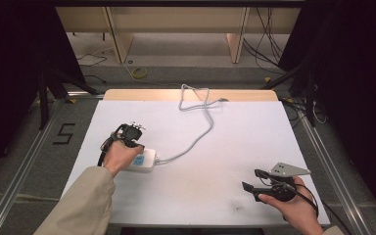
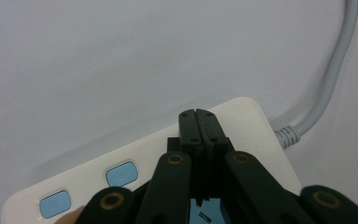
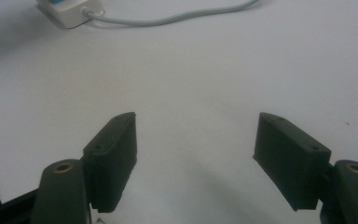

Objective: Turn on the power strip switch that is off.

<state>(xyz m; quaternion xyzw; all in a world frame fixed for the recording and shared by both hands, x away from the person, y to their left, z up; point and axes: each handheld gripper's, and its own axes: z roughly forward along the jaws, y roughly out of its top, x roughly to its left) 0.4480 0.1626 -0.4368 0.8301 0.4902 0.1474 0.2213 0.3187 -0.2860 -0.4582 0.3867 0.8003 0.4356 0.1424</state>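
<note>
Two grippers over a white table, one pressed closed above a power strip, the other held wide apart.

On the table's [image 1: 225,196] left side lies a white power strip [image 1: 144,160] with pale blue buttons [image 2: 121,173]; its grey cord [image 1: 196,134] runs from the strip's right end up toward the far edge, where it loops. The left gripper [image 2: 199,114] sits directly over the strip, jaws pressed together with nothing between them; whether the tips touch the casing I cannot tell. The right gripper [image 3: 196,158] hovers near the table's front right corner, well apart from the strip, jaws spread wide and empty above the bare surface.
</note>
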